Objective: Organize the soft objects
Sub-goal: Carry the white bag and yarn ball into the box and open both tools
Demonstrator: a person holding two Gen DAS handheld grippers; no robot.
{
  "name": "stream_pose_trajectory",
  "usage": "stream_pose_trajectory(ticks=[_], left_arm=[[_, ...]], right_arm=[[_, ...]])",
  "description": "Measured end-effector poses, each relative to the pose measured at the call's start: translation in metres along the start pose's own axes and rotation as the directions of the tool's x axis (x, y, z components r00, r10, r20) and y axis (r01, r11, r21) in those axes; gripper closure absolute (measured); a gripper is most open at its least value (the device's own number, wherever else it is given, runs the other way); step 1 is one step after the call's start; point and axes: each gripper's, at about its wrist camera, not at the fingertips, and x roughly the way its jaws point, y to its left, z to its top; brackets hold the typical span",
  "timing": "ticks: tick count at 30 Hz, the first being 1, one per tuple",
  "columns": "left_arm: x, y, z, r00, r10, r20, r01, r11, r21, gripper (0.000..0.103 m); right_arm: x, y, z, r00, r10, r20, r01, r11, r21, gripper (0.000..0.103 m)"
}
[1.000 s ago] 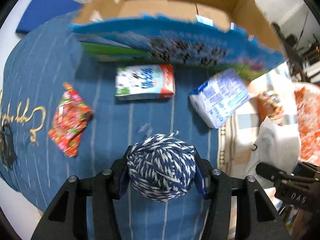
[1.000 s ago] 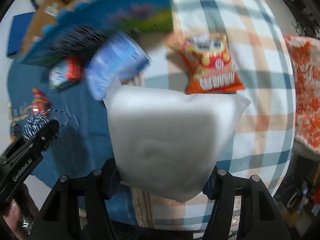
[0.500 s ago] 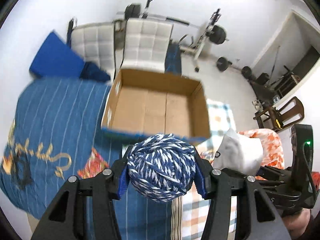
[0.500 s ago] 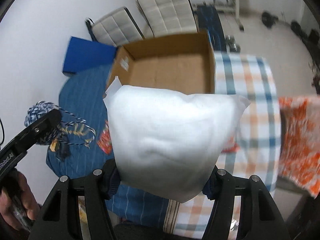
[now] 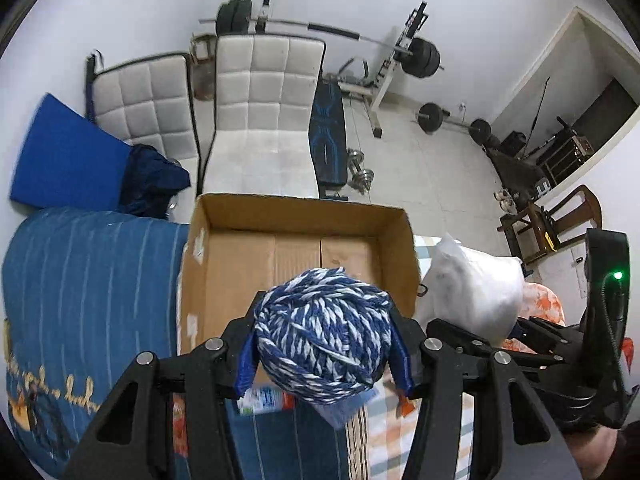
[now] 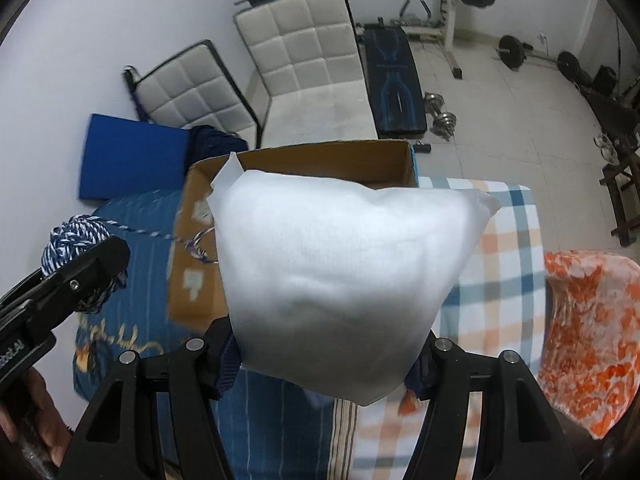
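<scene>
Your left gripper is clamping the round blue-and-white yarn ball between its blue pads, above the near wall of the open cardboard box. Your right gripper is squeezing a puffy white pillow that is hiding most of the box. Items under the yarn are blurring past recognition.

Right gripper clamps white pillow (box behind).
</scene>
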Motion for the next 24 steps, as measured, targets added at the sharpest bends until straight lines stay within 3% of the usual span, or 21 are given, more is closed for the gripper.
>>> stream_pose_trajectory(ticks=[8,14,24], left_arm=[[0.12,0.025,0.05,0.988,-0.009,-0.152,0.007,1.0,-0.01,0.053],[0.214,0.053,0.054,0.953,-0.011,-0.302,-0.009,0.998,-0.063,0.053],[0.264,0.054,0.029,0.9,-0.025,-0.435,-0.008,0.997,-0.073,0.051]], right_arm=[[0.125,-0.006,0.06,0.991,-0.074,-0.113,0.074,0.997,-0.001,0.037],[0.199,-0.012,0.08,0.975,-0.093,-0.2,0.089,0.996,-0.029,0.036],[0.264,-0.017,0.095,0.942,-0.139,-0.306,0.121,0.99,-0.079,0.034]])
